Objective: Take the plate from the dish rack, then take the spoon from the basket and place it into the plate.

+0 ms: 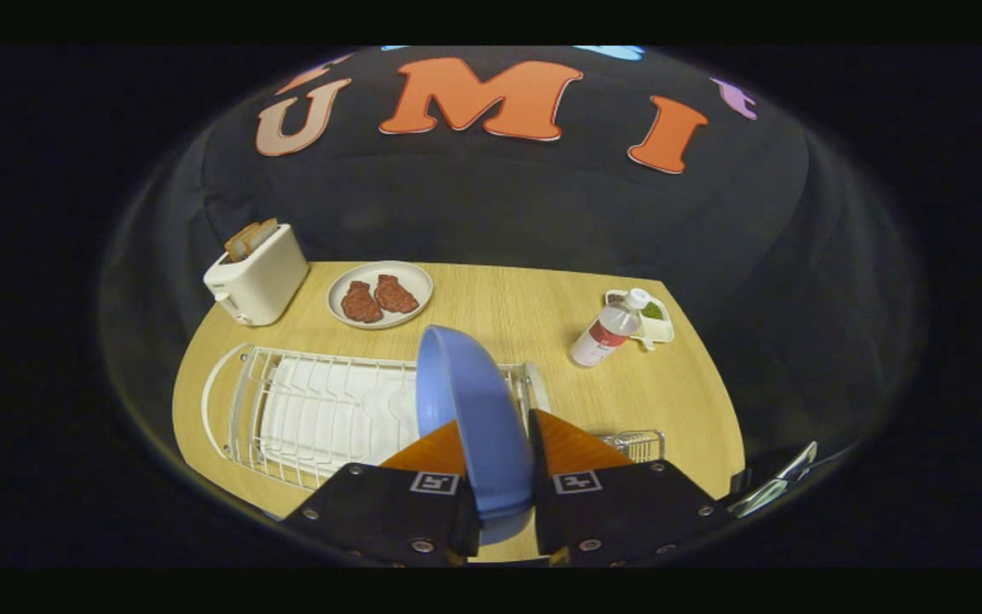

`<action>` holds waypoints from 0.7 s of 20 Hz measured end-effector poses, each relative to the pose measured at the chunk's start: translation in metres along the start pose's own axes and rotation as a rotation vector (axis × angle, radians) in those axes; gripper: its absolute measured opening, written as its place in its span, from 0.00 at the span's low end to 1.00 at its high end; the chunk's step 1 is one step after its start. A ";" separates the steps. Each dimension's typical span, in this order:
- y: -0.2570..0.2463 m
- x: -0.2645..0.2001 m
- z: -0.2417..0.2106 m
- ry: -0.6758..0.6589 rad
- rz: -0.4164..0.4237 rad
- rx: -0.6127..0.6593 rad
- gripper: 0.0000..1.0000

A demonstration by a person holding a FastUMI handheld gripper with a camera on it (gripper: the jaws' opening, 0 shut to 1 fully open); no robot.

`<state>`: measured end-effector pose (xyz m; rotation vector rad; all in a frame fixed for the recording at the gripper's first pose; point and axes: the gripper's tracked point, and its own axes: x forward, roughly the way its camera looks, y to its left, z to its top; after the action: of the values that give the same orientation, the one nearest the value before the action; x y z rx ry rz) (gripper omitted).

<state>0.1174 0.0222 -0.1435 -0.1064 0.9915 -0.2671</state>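
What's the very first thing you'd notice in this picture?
A big blue plate stands on edge, pinched between the two fingers of the gripper, just above the white dish rack. Beyond it, on the wooden table, sit a white toaster with toast and a grey plate of meat.
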 end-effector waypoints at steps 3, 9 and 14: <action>-0.006 -0.015 -0.014 -0.009 0.065 0.014 0.26; -0.025 -0.028 -0.060 -0.009 0.172 0.047 0.26; -0.028 -0.040 -0.110 0.003 0.300 0.073 0.26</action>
<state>-0.0004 0.0100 -0.1656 0.1092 0.9850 -0.0288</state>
